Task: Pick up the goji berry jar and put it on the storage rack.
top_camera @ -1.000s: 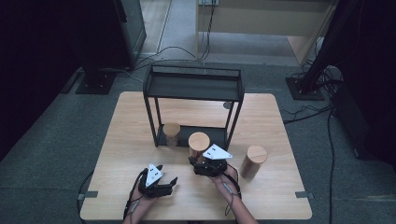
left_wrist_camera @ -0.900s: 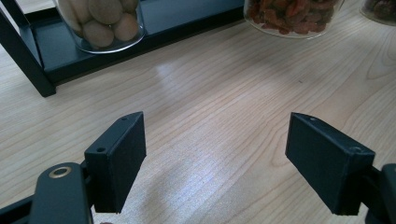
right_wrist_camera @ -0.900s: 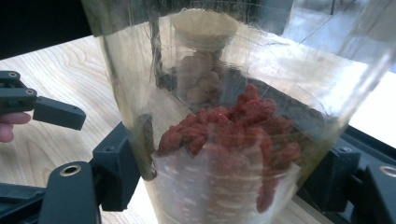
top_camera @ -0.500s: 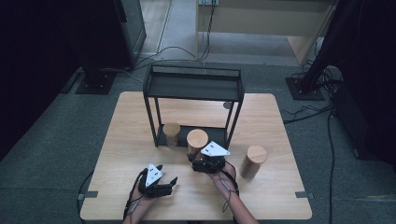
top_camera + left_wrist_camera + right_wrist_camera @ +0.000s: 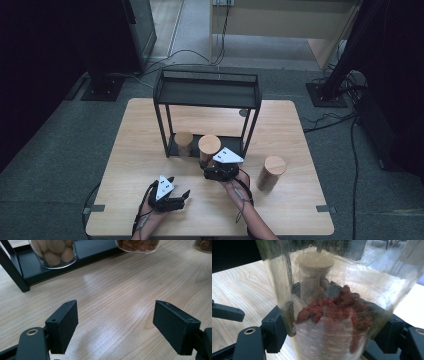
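The jar of red dried fruit (image 5: 332,315) stands at the front edge of the black rack (image 5: 207,92), clamped between the jaws of the right gripper (image 5: 218,170); its lid is cut off in the right gripper view. The left gripper (image 5: 115,325) hovers with jaws wide apart over the wooden table (image 5: 135,145). A nut jar (image 5: 53,251) sits on the rack's lower shelf, a third jar (image 5: 271,172) apart at right. Dark room beyond
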The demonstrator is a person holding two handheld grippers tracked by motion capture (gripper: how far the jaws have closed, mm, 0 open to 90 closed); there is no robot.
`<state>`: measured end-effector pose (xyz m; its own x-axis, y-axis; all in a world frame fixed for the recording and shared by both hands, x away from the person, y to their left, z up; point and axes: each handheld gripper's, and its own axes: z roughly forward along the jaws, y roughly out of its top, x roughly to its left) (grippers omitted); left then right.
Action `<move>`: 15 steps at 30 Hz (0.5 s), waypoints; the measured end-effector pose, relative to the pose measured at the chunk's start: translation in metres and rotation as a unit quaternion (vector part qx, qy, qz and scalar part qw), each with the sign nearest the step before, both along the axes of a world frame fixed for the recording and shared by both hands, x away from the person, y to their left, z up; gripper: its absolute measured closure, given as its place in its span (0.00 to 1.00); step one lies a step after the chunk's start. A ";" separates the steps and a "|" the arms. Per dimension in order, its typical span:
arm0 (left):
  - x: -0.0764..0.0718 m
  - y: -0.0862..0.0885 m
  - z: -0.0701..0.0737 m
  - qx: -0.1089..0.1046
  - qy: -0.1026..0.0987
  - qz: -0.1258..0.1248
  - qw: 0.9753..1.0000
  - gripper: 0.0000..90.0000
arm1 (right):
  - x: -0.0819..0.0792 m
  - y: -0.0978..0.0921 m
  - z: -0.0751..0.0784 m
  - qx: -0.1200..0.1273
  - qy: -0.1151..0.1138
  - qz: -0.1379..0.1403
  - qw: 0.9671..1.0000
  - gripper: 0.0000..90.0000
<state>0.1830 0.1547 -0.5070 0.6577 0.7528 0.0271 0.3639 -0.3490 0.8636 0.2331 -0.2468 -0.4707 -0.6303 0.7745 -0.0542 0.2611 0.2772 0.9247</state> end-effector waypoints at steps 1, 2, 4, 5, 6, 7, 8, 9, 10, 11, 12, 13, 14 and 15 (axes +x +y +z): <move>0.000 0.000 0.000 0.000 0.000 0.000 1.000 0.22 | 0.001 0.000 0.000 0.000 0.001 0.000 1.000 0.28; 0.000 0.000 0.000 0.000 0.000 0.000 1.000 0.22 | 0.001 0.001 0.000 0.000 0.001 -0.001 1.000 0.28; 0.000 0.000 0.000 0.000 0.000 0.000 1.000 0.22 | 0.003 0.001 -0.001 0.001 0.002 -0.001 1.000 0.28; 0.000 0.000 0.000 0.000 0.000 0.000 1.000 0.22 | 0.004 0.001 -0.001 0.001 0.002 -0.001 1.000 0.28; 0.000 0.000 0.000 0.000 0.000 0.000 1.000 0.22 | 0.004 0.002 -0.001 0.001 0.002 -0.002 1.000 0.28; 0.000 0.000 0.000 0.000 0.000 0.000 1.000 0.22 | 0.005 0.002 -0.002 0.002 0.002 -0.003 1.000 0.28; 0.000 0.000 0.000 0.000 0.000 0.000 1.000 0.22 | 0.005 0.003 -0.002 0.002 0.003 -0.004 1.000 0.28; 0.000 0.000 0.000 -0.001 0.000 0.000 1.000 0.22 | 0.006 0.003 -0.002 0.002 0.003 -0.005 1.000 0.28; 0.000 0.001 0.000 0.000 0.000 -0.001 1.000 0.22 | 0.007 0.003 -0.003 0.002 0.003 -0.005 1.000 0.28; 0.000 0.000 0.000 0.000 0.001 -0.001 1.000 0.22 | 0.008 0.004 -0.003 0.003 0.003 -0.006 1.000 0.28; 0.000 0.000 0.000 -0.001 0.001 0.000 1.000 0.22 | 0.008 0.004 -0.003 0.002 0.004 -0.006 1.000 0.28; 0.000 0.001 0.000 0.000 0.001 -0.001 1.000 0.22 | 0.008 0.004 -0.003 0.002 0.004 -0.007 1.000 0.28; 0.000 0.001 0.000 0.000 0.001 -0.001 1.000 0.22 | 0.009 0.005 -0.003 0.002 0.004 -0.008 1.000 0.28; 0.000 0.000 0.000 -0.001 0.001 0.000 1.000 0.22 | 0.009 0.005 -0.003 0.002 0.004 -0.009 1.000 0.28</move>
<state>0.1833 0.1551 -0.5069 0.6584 0.7523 0.0247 0.3651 -0.3479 0.8635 0.2426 -0.2414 -0.4734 -0.6174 0.7854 -0.0455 0.2734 0.2684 0.9237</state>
